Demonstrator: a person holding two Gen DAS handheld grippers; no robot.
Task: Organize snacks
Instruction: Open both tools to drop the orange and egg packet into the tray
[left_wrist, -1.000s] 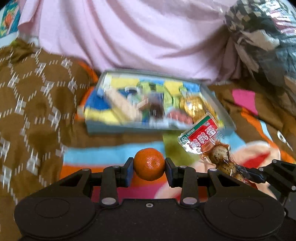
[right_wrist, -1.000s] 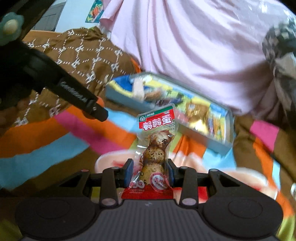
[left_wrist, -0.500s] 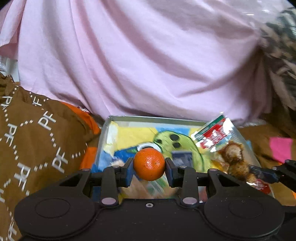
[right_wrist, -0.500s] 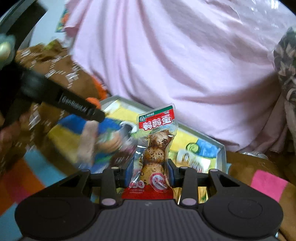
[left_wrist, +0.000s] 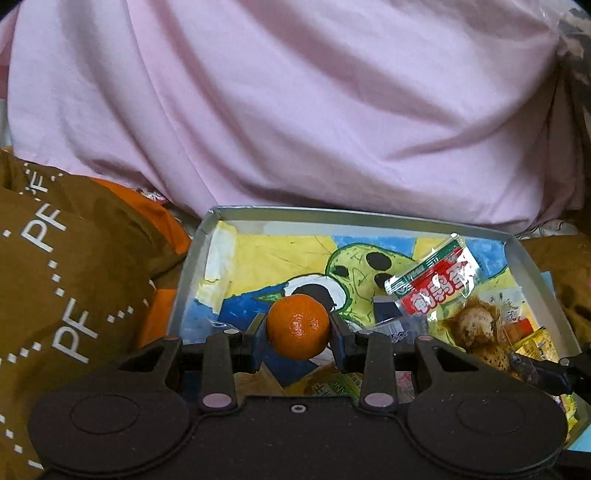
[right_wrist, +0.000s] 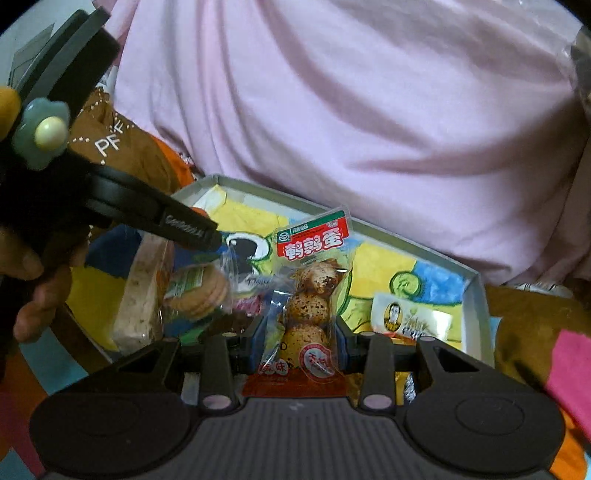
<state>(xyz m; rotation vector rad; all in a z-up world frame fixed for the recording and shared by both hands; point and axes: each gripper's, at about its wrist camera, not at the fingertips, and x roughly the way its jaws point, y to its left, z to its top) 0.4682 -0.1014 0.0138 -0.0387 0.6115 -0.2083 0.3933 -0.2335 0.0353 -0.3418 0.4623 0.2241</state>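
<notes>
Pinching: left claw (left_wrist: 298, 329) on mandarin (left_wrist: 297, 326) | right claw (right_wrist: 300, 336) on quail-egg packet (right_wrist: 308, 295)

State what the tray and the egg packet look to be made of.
Tray: likely thin sheet metal, matte grey; crisp folded walls, dull sheen.
Egg packet: clear glossy plastic film, printed red and green at the top; it crinkles and glints over the speckled eggs.
</notes>
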